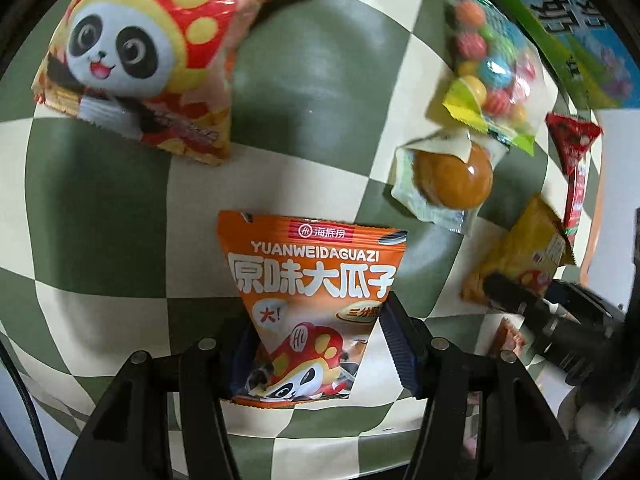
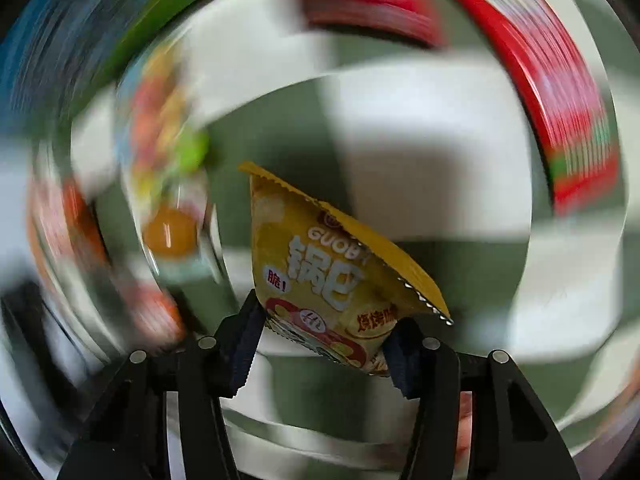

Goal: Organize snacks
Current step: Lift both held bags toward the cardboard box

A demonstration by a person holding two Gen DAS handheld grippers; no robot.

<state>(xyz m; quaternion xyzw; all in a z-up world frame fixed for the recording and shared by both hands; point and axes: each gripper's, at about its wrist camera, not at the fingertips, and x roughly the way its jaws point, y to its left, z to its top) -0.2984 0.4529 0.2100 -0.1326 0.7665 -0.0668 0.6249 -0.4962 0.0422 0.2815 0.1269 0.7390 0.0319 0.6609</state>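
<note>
My left gripper [image 1: 316, 340] is shut on an orange sunflower-seed packet [image 1: 312, 280] and holds it above the green-and-cream checked cloth [image 1: 120, 200]. My right gripper [image 2: 324, 340] is shut on a yellow crisp packet [image 2: 320, 272]; it also shows in the left wrist view [image 1: 520, 260] at the right, with the right gripper's dark body below it. A red panda packet [image 1: 140, 60] lies at the upper left. A bag of coloured candy balls [image 1: 488, 72] and a wrapped brown bun [image 1: 448, 176] lie at the right. The right wrist view is heavily motion-blurred.
A thin red stick packet [image 1: 576, 160] lies at the far right beside the yellow packet. A blue-and-green box [image 1: 568, 24] stands at the upper right edge. In the right wrist view a red container [image 2: 560, 100] blurs across the upper right.
</note>
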